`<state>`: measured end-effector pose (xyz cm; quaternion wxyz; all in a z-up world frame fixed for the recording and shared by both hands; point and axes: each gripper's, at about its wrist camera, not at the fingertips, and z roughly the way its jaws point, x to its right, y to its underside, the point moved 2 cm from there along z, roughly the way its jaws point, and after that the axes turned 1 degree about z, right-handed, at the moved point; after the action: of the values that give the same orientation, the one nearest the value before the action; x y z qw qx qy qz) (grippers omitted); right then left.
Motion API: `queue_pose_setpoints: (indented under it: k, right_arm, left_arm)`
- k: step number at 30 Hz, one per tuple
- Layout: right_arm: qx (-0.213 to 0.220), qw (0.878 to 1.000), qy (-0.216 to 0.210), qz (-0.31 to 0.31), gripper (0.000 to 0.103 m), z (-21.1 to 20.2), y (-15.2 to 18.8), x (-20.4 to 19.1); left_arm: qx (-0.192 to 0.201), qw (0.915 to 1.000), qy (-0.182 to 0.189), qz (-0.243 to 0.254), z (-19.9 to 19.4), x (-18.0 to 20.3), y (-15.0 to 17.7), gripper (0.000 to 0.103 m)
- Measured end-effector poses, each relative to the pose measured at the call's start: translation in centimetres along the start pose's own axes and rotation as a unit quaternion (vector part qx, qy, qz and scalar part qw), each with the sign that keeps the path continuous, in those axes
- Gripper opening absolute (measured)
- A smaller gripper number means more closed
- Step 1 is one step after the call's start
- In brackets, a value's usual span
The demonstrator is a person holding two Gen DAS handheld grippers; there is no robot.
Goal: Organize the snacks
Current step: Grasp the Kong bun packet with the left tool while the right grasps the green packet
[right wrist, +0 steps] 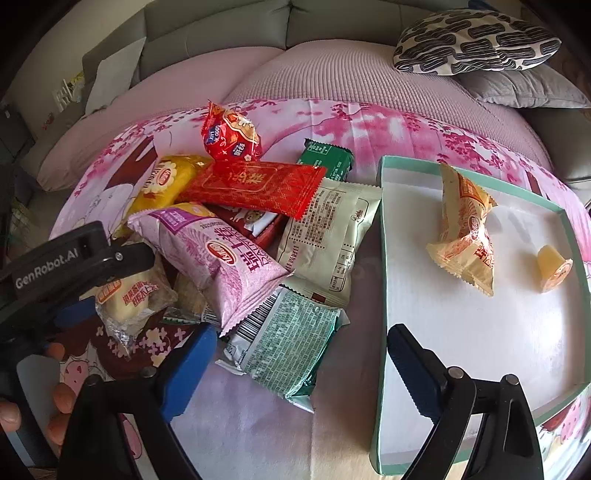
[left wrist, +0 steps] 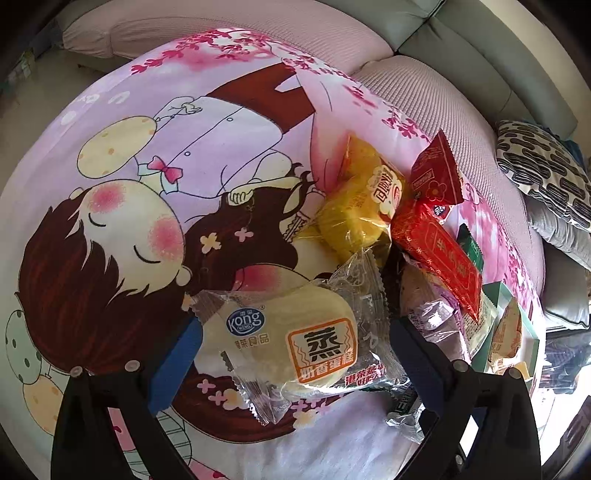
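A pile of wrapped snacks lies on a cartoon-print pink cloth (left wrist: 192, 155). My left gripper (left wrist: 291, 354) is open, its jaws on either side of a clear-wrapped steamed cake (left wrist: 295, 339) at the pile's near edge; the cake also shows in the right wrist view (right wrist: 129, 299). My right gripper (right wrist: 299, 365) is open and empty over a green-printed packet (right wrist: 284, 343). The pile holds a pink packet (right wrist: 218, 258), a long red packet (right wrist: 255, 186), a yellow cake packet (right wrist: 166, 181) and a cream packet (right wrist: 325, 236). A teal-rimmed white box (right wrist: 382, 258) on the right holds an orange-printed packet (right wrist: 465, 229) and a small jelly cup (right wrist: 552, 269).
A round red snack (right wrist: 231, 134) and a dark green packet (right wrist: 327, 157) lie at the pile's far side. Grey sofa cushions (right wrist: 221, 26) stand behind the cloth. A black-and-white patterned pillow (right wrist: 472, 40) rests on a grey one (right wrist: 524, 88) at the far right.
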<state>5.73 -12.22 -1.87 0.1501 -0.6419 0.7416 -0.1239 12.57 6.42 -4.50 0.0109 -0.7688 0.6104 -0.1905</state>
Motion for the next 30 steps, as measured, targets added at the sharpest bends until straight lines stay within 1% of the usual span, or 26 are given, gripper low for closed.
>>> queue_pose_setpoints:
  k: [6,15,20,22,24,25,26,27,30]
  right_arm:
    - [0.0,1.0,-0.025,0.002,0.094,-0.5,0.1,-0.4]
    - [-0.023,1.0,-0.018,-0.005,0.093,1.3,0.5,-0.7]
    - [-0.02,1.0,-0.011,-0.013,0.093,1.5,0.5,-0.9]
    - [-0.019,1.0,-0.006,-0.02,0.093,1.8,0.3,-1.3]
    - [-0.02,0.999,-0.002,-0.027,0.093,2.0,0.4,-1.5]
    - [-0.02,0.999,-0.004,-0.029,0.092,2.1,0.4,-1.7]
    - [-0.021,0.999,-0.01,-0.031,0.09,2.1,0.4,-1.8]
    - [-0.026,0.999,-0.017,-0.03,0.087,2.3,0.4,-1.9]
    - [-0.036,0.999,-0.019,-0.023,0.085,3.0,0.6,-1.7]
  left_arm:
    - [-0.002,0.9998,0.002,-0.02,-0.1,-1.0,-0.1,0.101]
    - [-0.006,0.9997,-0.009,-0.023,-0.1,-1.5,0.0,0.101]
    - [-0.02,0.999,-0.035,-0.017,0.9,-1.4,0.0,0.101]
    - [-0.022,0.9988,-0.041,-0.017,1.1,-1.5,0.0,0.097]
    - [-0.023,0.9987,-0.043,-0.016,1.0,-1.6,0.3,0.091]
    - [-0.022,0.9988,-0.04,-0.016,1.0,-1.6,0.3,0.089]
    - [-0.021,0.999,-0.036,-0.014,0.9,-1.5,0.3,0.086]
    - [-0.02,0.9991,-0.034,-0.013,1.0,-1.3,0.4,0.083]
    - [-0.019,0.9992,-0.035,-0.01,1.1,-1.0,0.4,0.082]
